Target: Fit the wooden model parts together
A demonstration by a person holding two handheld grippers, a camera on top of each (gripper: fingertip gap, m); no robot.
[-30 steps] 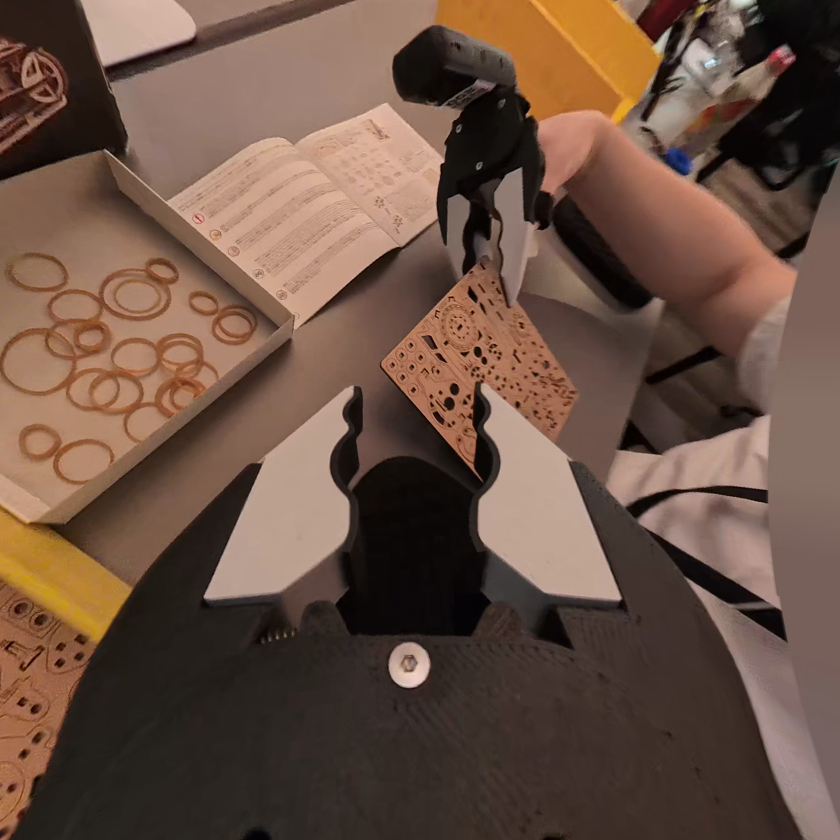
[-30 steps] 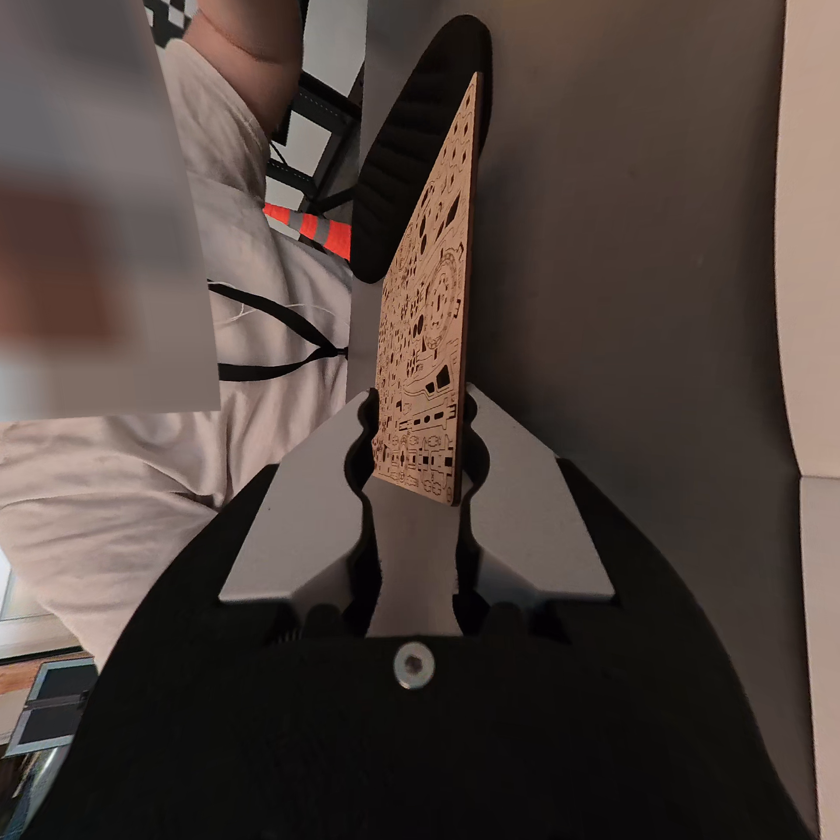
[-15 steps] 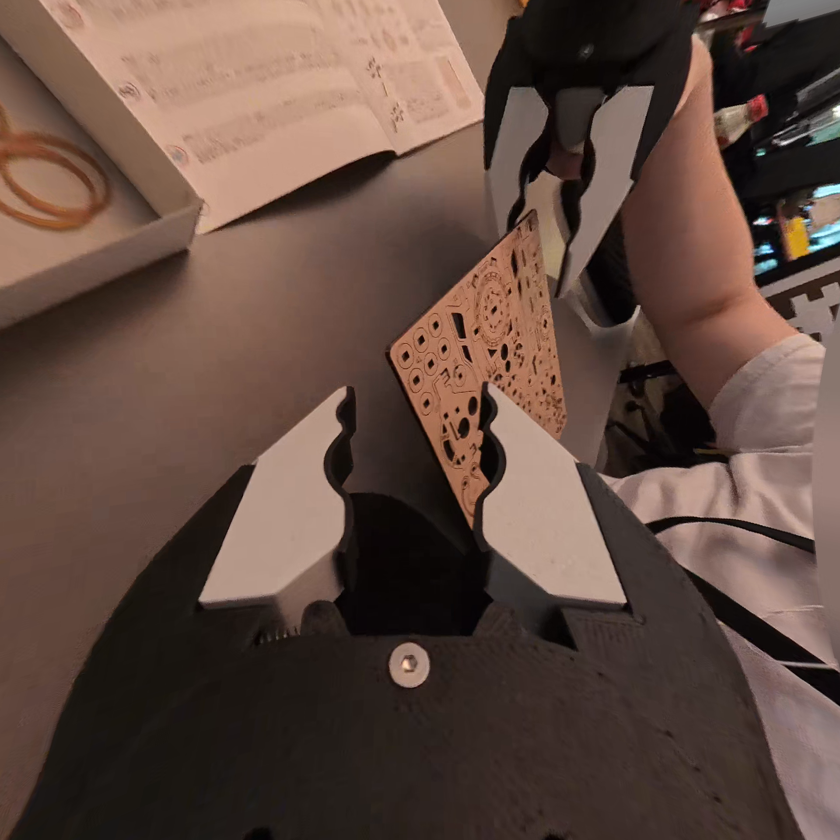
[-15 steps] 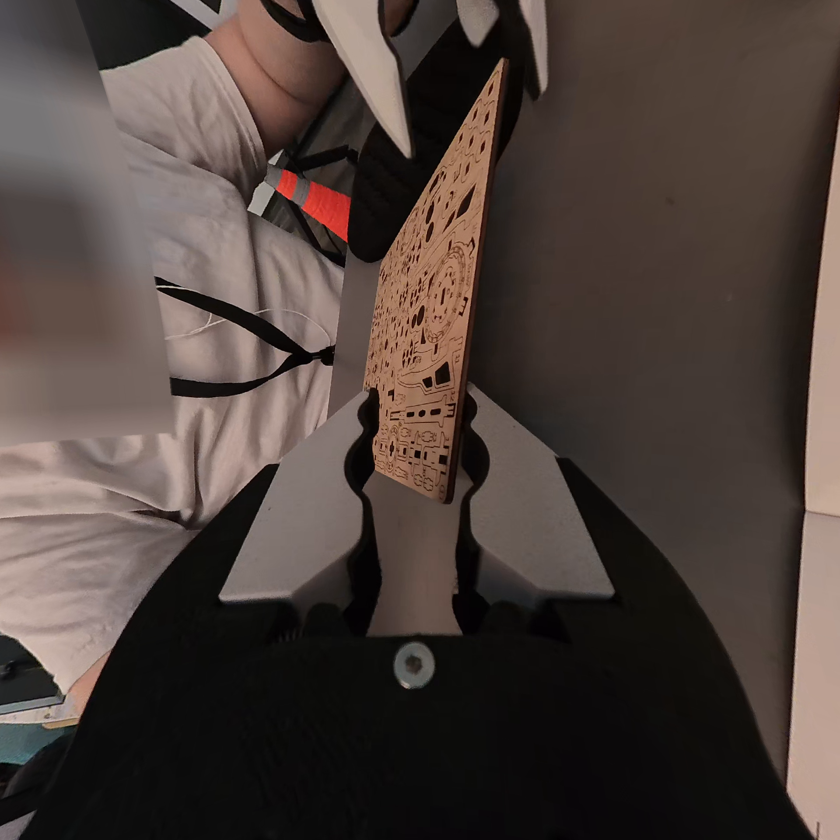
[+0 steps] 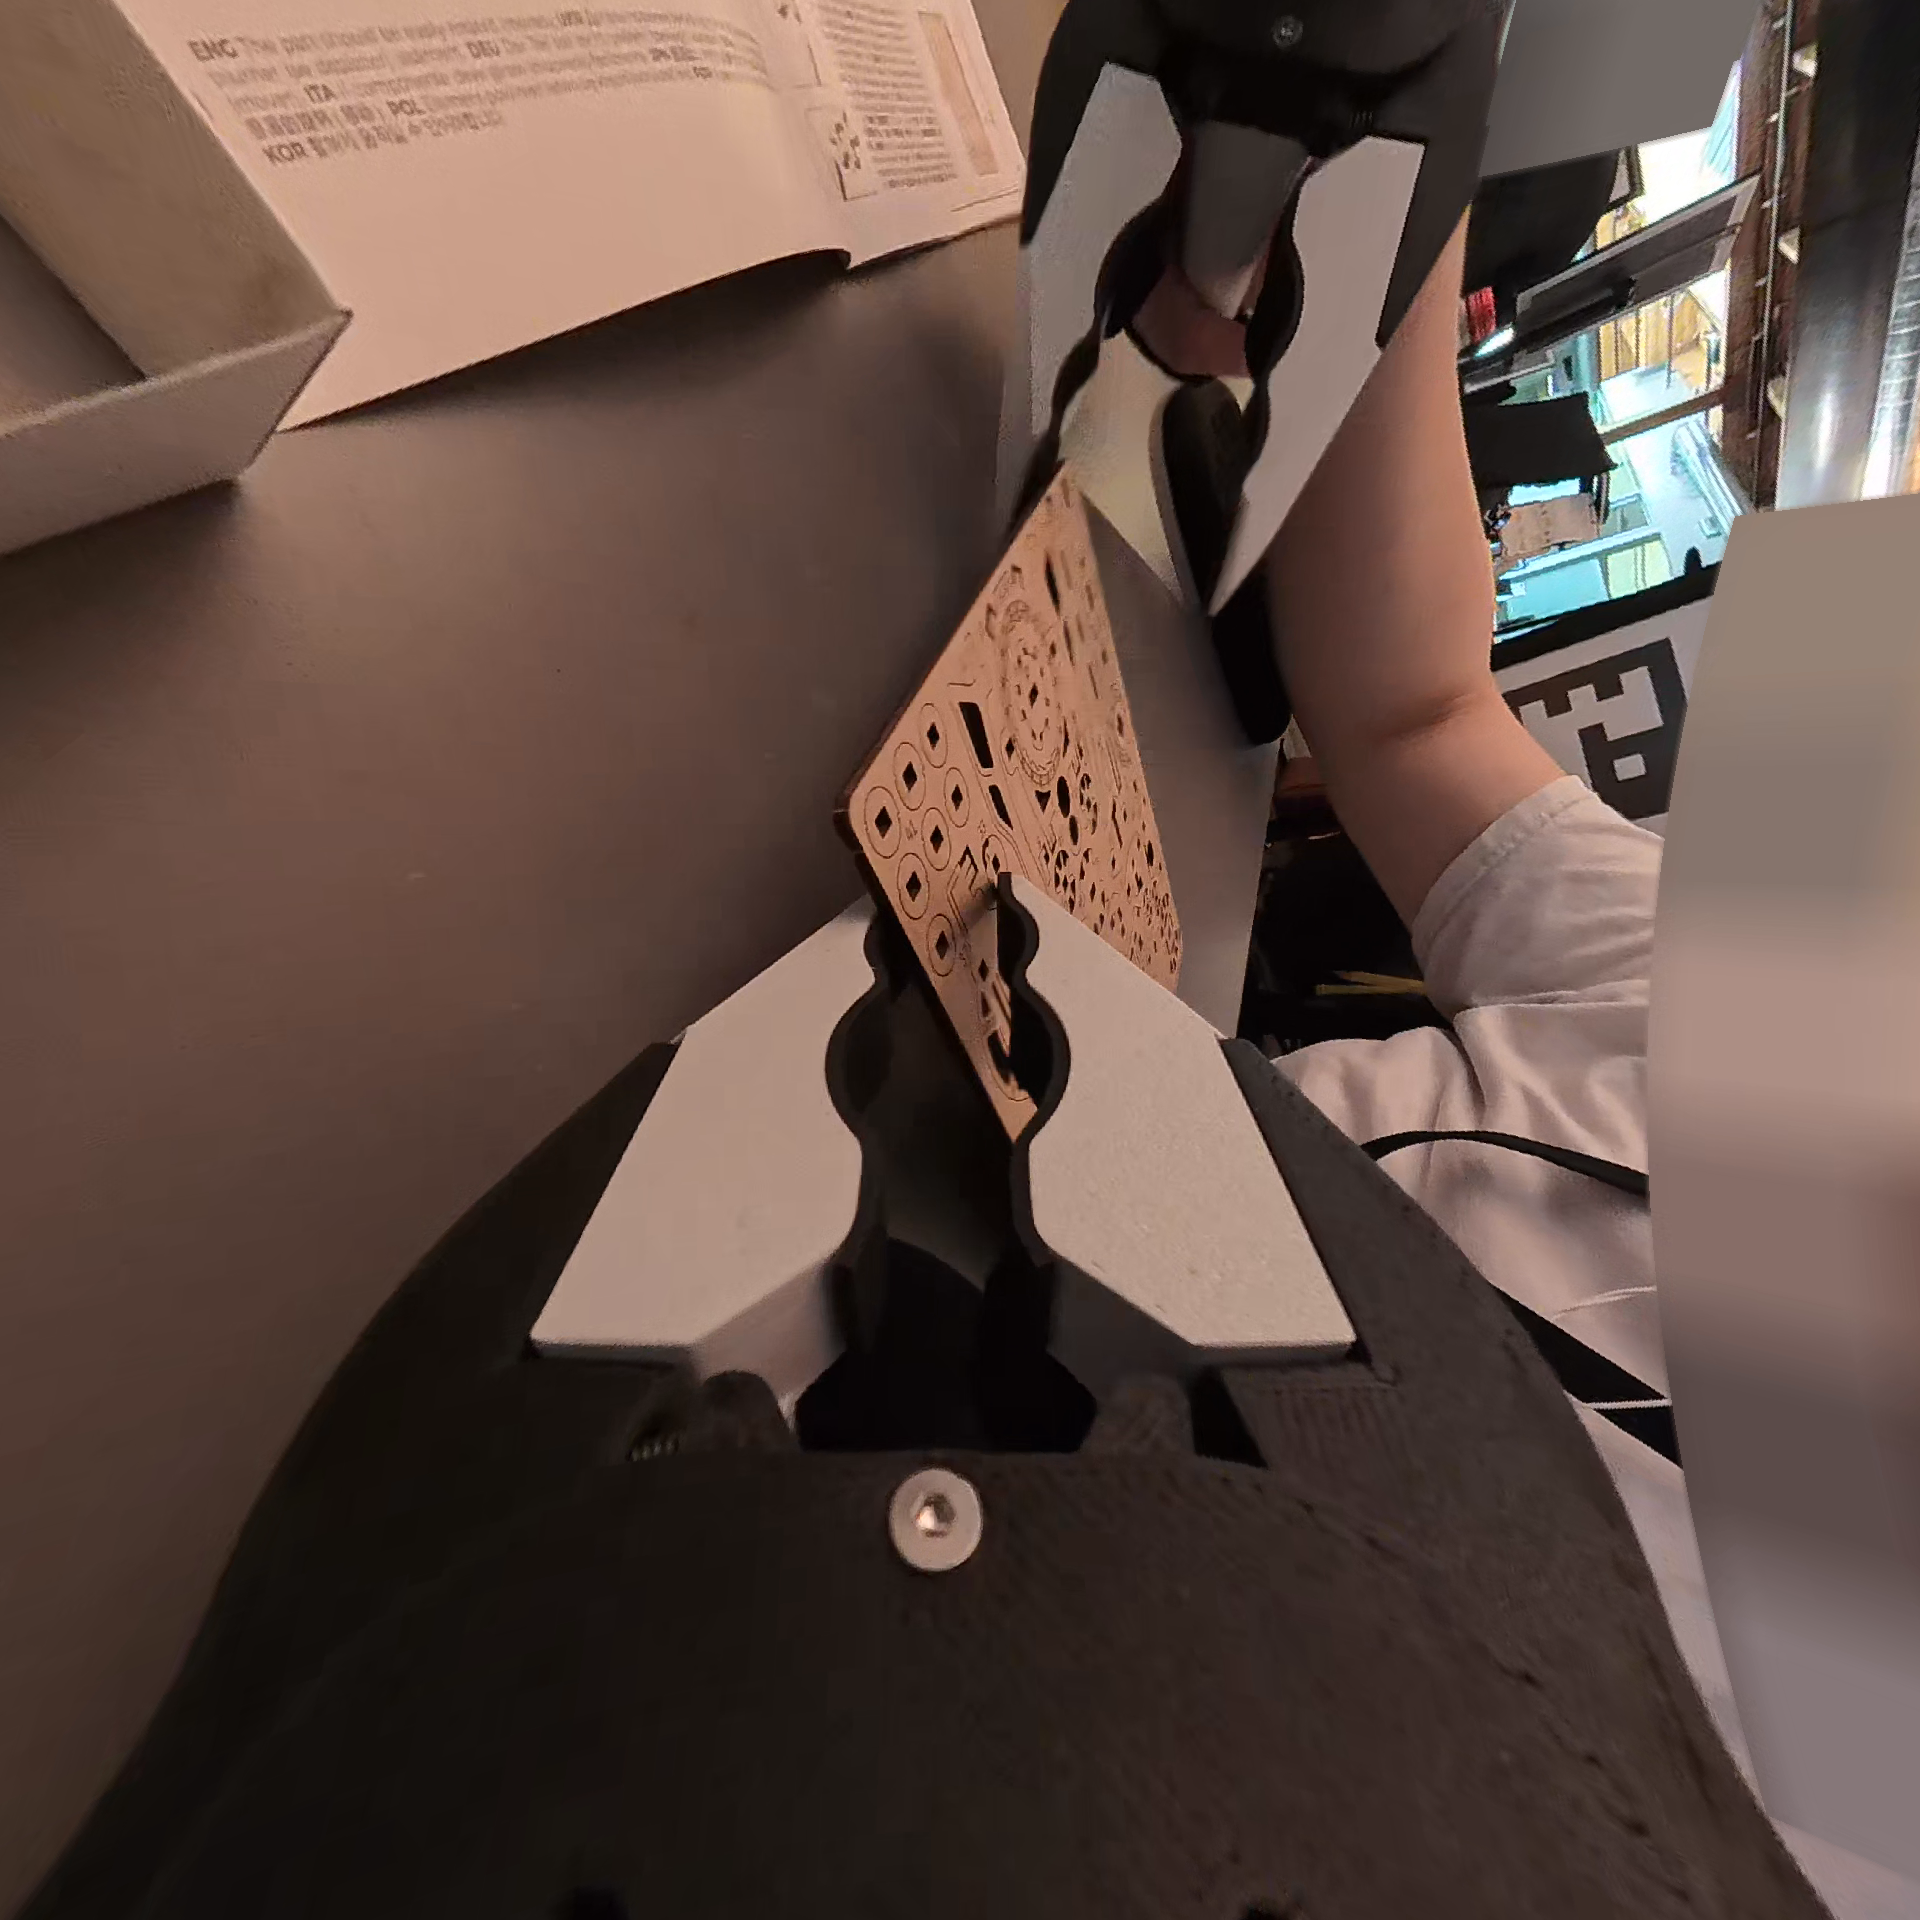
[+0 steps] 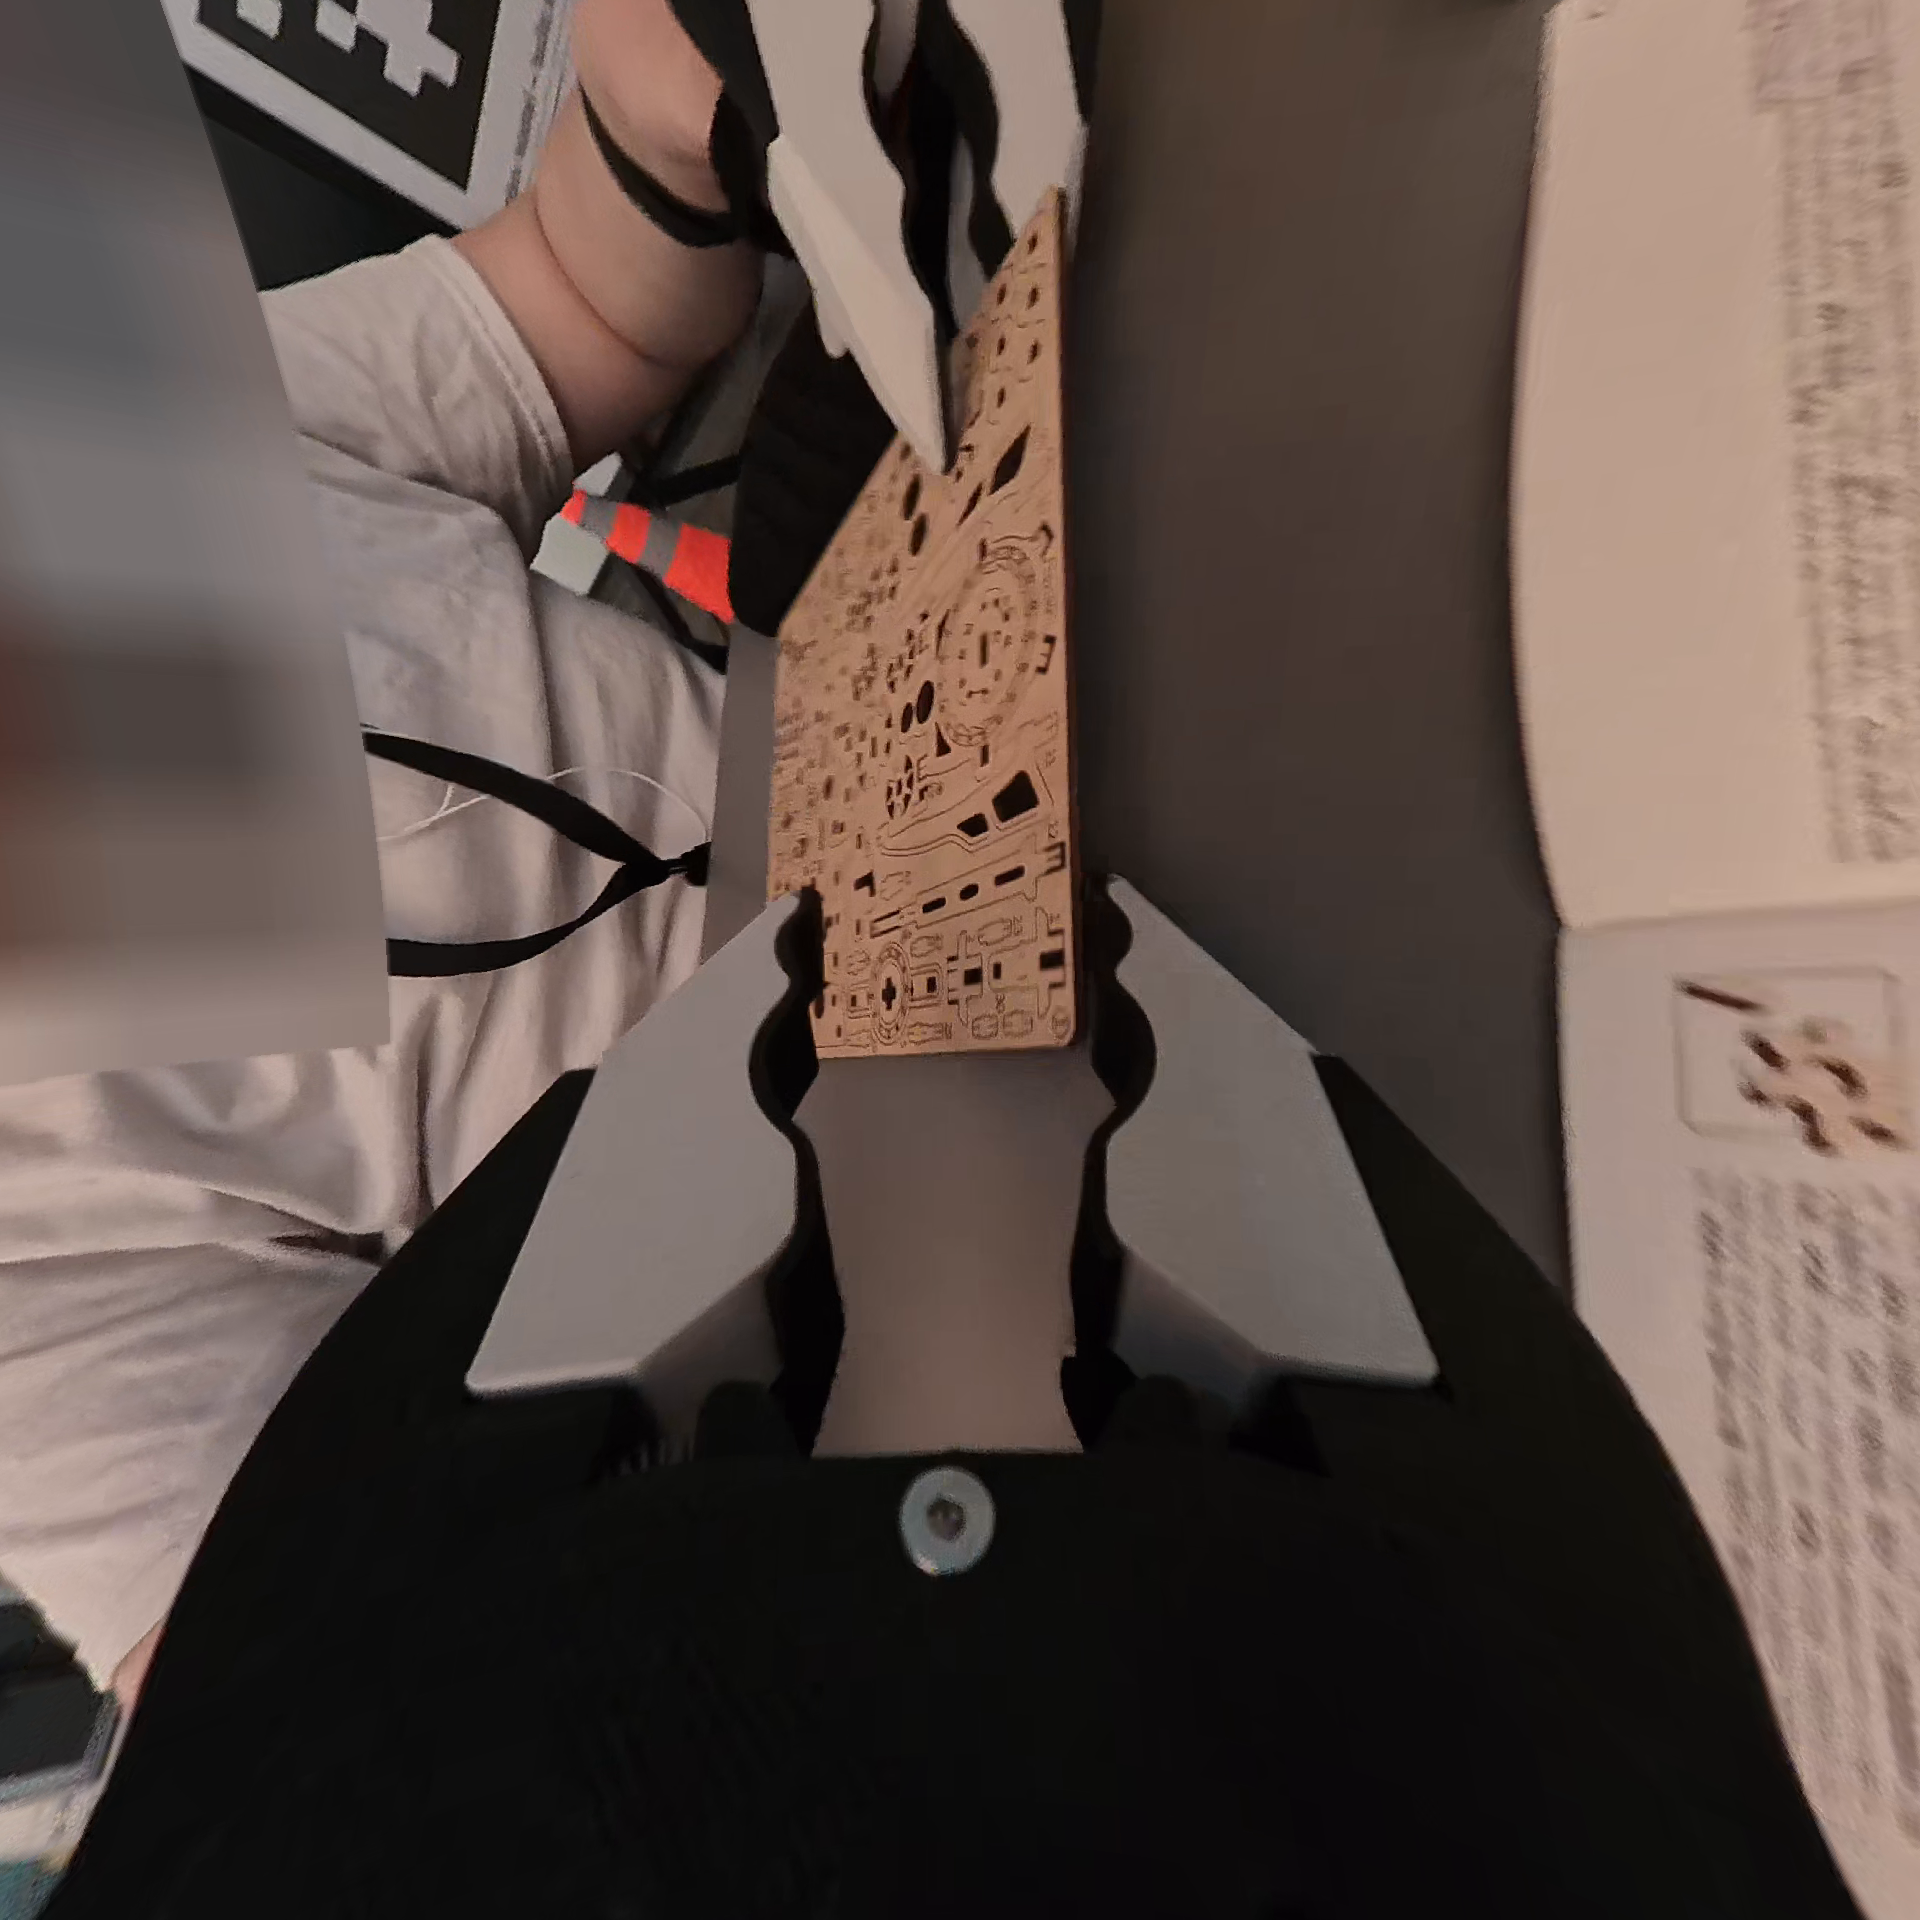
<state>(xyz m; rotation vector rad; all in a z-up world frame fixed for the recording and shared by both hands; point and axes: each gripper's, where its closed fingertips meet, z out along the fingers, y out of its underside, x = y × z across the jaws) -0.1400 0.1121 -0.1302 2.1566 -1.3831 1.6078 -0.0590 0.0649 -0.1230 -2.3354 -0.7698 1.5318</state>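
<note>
The wooden parts sheet [image 5: 1039, 790] hangs in the air over the table [image 5: 416, 727], close to the edge on your side and clear of the surface, standing on edge between your two tools. Nearest, your left tongs [image 5: 940, 914] are drawn narrow on the sheet's lower corner: the thin board runs slantwise through the gap and seems pinched there, so the left looks to be carrying it. From that corner the sheet's long axis climbs up and away towards your right tongs [image 5: 1122, 545], which face back at you. Those are spread wide; one tip touches the sheet's far top corner and the other stands off it. The right wrist view agrees: the sheet [image 6: 935, 727] lies face-on between the parted fingers of the right tongs [image 6: 956, 904] with a gap on each side.

So the left is the holding side and the right is free. Any part you want to press out lies along that axis between the two tools, and the right has the shorter reach to it.

Farther off, an open instruction booklet [image 5: 582, 156] lies flat towards the table's far edge, with a white cardboard box [image 5: 156, 364] at the far left.
</note>
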